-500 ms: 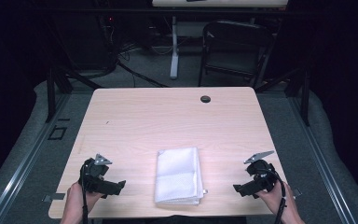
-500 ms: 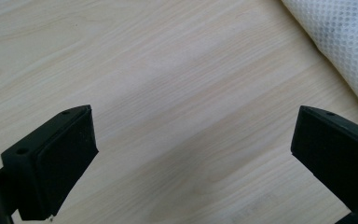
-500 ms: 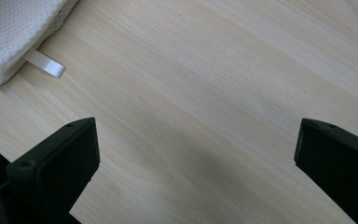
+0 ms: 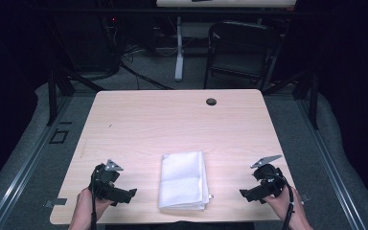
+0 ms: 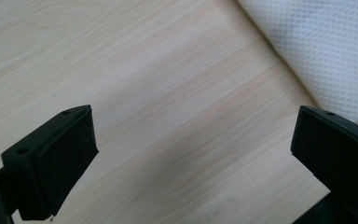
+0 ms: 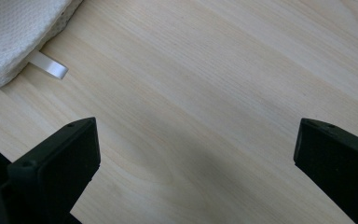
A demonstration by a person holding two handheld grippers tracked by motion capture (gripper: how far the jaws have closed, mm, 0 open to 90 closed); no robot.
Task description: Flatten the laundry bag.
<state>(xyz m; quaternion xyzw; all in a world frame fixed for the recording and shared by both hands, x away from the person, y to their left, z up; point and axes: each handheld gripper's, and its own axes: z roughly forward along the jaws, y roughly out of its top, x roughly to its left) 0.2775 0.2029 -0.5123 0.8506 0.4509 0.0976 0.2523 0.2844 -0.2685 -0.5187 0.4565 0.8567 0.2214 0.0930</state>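
The left hand-held gripper (image 4: 124, 194) sits near the front left corner of the desk (image 4: 172, 124), its jaws spread wide with nothing but bare wood between them. In the left gripper view the white cloth (image 5: 321, 51) lies just beyond and to one side of the jaws, apart from both.

The cloth (image 4: 183, 180) lies folded into a neat oblong at the front middle of the desk, between the two grippers and touching neither. Its waffle weave and rounded, stacked edges suggest something light, soft and limp, likely to sag and unfold if lifted by one layer. Slipping should be little trouble; the texture gives grip. A corner or a folded edge looks like the best hold, with one jaw slid under the whole stack. A small white tag (image 6: 50, 65) pokes out at its front right corner.

The right hand-held gripper (image 4: 249, 194) rests near the front right corner, jaws equally wide apart and empty.
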